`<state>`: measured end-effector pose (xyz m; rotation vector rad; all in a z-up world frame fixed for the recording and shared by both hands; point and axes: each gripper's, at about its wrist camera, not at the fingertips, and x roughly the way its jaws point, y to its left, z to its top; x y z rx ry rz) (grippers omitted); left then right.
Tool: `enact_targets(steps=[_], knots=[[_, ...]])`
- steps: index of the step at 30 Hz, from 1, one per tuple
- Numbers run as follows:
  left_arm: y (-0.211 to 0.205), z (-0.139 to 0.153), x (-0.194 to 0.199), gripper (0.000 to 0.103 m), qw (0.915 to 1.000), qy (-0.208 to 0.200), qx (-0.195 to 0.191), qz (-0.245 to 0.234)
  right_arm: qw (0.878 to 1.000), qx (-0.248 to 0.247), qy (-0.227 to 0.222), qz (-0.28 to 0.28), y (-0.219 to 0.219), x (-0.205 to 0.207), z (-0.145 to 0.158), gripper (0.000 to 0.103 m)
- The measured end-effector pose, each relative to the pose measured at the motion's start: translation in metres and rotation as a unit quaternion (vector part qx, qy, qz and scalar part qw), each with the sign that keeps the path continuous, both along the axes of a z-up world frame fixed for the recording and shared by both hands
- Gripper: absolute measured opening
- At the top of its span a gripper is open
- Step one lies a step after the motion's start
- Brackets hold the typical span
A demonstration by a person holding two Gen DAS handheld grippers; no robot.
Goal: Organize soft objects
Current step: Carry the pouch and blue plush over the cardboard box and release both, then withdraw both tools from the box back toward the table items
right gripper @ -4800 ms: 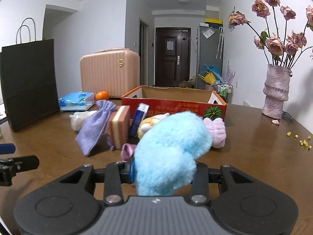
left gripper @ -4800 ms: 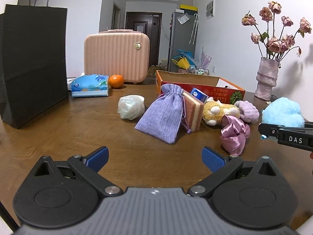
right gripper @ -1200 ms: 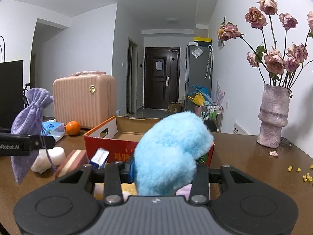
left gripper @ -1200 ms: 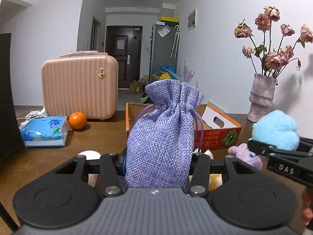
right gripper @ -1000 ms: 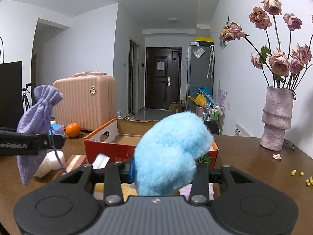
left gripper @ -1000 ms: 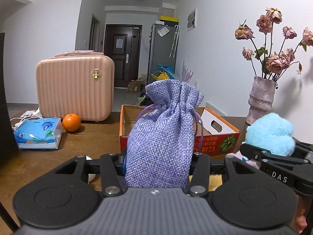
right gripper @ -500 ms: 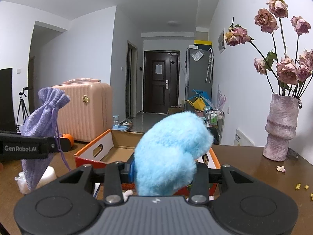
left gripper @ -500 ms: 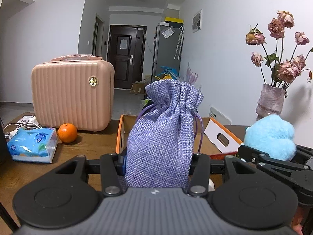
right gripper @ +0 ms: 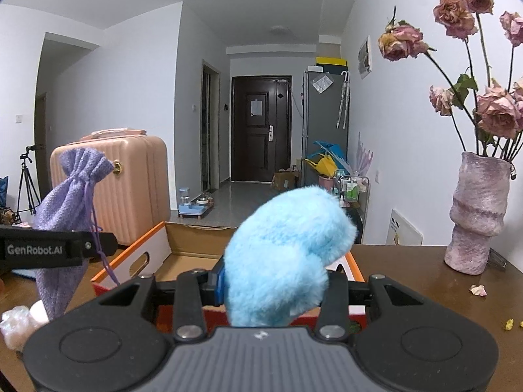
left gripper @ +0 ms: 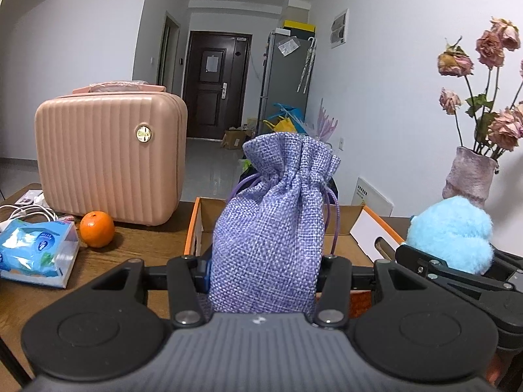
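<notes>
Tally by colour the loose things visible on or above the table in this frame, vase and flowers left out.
Purple: 1, the drawstring pouch
Light blue: 2, the plush and the tissue pack
Orange: 2, the fruit and the orange-rimmed cardboard box
Pink: 1, the small suitcase
White: 1, the crumpled bundle
Total: 7

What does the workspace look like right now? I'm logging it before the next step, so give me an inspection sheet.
Surface: brown wooden table.
Job's things: purple drawstring pouch and blue plush, both held up near the open cardboard box.
Clutter: orange, tissue pack, pink case, vase of dried roses, fallen petals.
Grippers: left gripper shut on the pouch; right gripper shut on the plush.
Cables: white cable beside the tissues.
Surroundings: hallway, dark door, fridge, tripod.
</notes>
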<state>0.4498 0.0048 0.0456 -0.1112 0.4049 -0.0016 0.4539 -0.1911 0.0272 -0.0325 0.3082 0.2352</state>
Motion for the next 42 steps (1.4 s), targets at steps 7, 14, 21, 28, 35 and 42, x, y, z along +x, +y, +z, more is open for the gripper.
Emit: enact_targets(steps=[7, 14, 21, 28, 35, 42], knots=[[0.001, 0.002, 0.031, 0.048, 1.0000, 0.003, -0.002, 0.006, 1.000, -0.004, 0.012, -0.003, 0.006, 0.031, -0.002, 0.039], [0.001, 0.001, 0.066, 0.048, 0.9996, 0.023, 0.002, 0.017, 1.000, -0.012, 0.025, -0.006, 0.016, 0.062, -0.004, 0.039], [-0.001, -0.006, 0.101, 0.048, 0.9983, 0.047, 0.017, 0.031, 0.999, -0.022, 0.049, -0.009, 0.023, 0.091, -0.011, 0.039], [0.002, -0.014, 0.122, 0.066, 0.9965, 0.078, 0.011, 0.027, 0.996, -0.032, 0.079, -0.018, 0.030, 0.118, -0.022, 0.047], [0.003, -0.010, 0.116, 0.103, 0.9972, 0.058, 0.020, 0.043, 0.994, -0.030, 0.089, -0.053, 0.025, 0.127, -0.028, 0.096], [0.008, -0.008, 0.114, 0.103, 0.9962, 0.062, 0.021, 0.057, 0.991, -0.020, 0.106, -0.080, 0.014, 0.134, -0.029, 0.103]])
